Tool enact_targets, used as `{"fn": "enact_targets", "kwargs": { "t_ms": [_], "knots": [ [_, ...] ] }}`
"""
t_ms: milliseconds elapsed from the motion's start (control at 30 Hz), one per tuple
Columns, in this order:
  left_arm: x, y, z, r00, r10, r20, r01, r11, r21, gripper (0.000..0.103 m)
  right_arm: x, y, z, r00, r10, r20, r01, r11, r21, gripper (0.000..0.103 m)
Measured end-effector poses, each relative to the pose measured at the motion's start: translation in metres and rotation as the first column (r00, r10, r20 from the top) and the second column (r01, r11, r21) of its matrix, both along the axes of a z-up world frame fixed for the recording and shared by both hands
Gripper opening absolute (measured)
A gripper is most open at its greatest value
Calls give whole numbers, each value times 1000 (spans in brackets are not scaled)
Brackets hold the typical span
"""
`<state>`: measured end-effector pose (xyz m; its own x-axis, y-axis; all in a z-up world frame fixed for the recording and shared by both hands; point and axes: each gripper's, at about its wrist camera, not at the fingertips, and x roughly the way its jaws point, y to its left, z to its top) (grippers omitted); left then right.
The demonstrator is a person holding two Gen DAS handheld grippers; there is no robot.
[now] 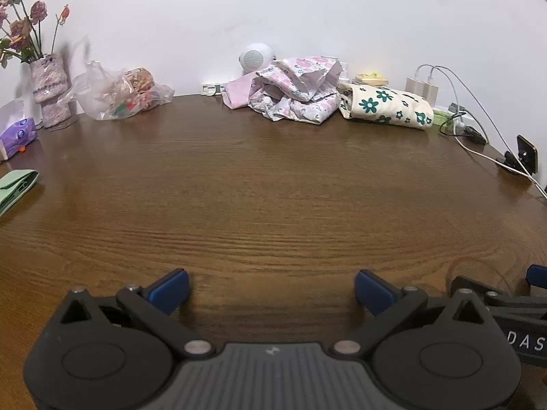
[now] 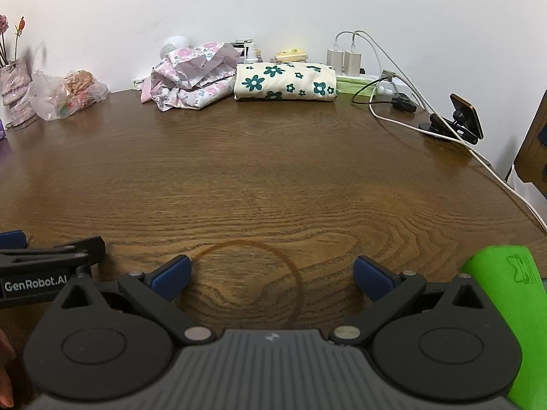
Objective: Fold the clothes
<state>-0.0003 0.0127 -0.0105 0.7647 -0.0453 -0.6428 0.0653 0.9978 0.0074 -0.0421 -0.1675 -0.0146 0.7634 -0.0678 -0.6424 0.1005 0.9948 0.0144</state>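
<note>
Writing: "GenRobot.AI" on the left tool's side, seen from the right wrist; "DAS" partly readable on the right tool's side.
Left tool (image 1: 271, 290): low over the desk (image 1: 273, 188), jaws wide, holding nothing.
Right tool (image 2: 271, 278): beside it, jaws wide, holding nothing.
Clothes: crumpled pink floral garment (image 2: 191, 78) and folded green-flowered cloth (image 2: 285, 82) touching, at the desk's far edge.

Tabletop (image 2: 273, 171): brown wood grain, ring stain (image 2: 259, 273) near front.
Back edge: crumpled pink floral garment (image 2: 191, 78), folded cream flowered garment (image 2: 285, 82), plastic bag (image 2: 65, 97), power strip (image 2: 365, 82), phone holder (image 2: 458, 119).
</note>
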Motion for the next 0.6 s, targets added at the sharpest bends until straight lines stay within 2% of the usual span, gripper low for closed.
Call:
{"fn": "enact_targets", "kwargs": {
  "t_ms": [600],
  "knots": [
    [-3, 0, 1, 1000, 1, -2, -1, 1000, 2, 103, -1, 0, 1, 1000, 19, 0, -19, 1000, -1, 102]
  ]
}}
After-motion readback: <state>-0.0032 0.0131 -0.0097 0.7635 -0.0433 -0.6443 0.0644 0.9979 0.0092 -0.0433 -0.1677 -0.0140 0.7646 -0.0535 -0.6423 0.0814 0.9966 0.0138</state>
